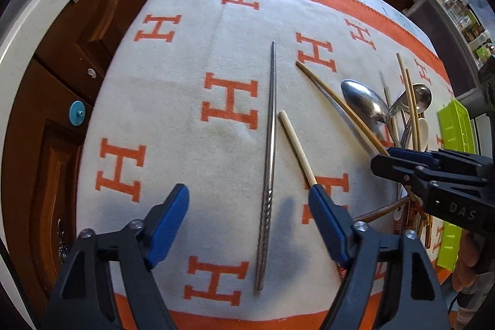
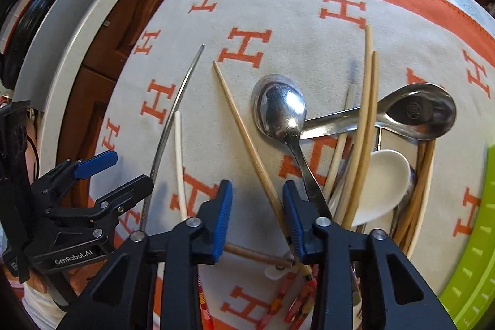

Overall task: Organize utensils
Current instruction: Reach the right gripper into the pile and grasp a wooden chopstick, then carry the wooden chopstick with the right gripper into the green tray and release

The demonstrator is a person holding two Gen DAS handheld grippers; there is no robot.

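item: steel chopstick (image 1: 268,163), mid-table on h-patterned cloth (image 1: 185,129), straddled by spread left gripper (image 1: 247,200). right gripper (image 2: 256,203) narrowed around bamboo chopstick (image 2: 247,144), not yet pinching. step: pickup; next, close squarely.

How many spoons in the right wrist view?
3. Steel spoon at center, bowl up; steel ladle-style spoon lying across to its right; white ceramic spoon below that one, in the pile. More may be hidden under the chopsticks.
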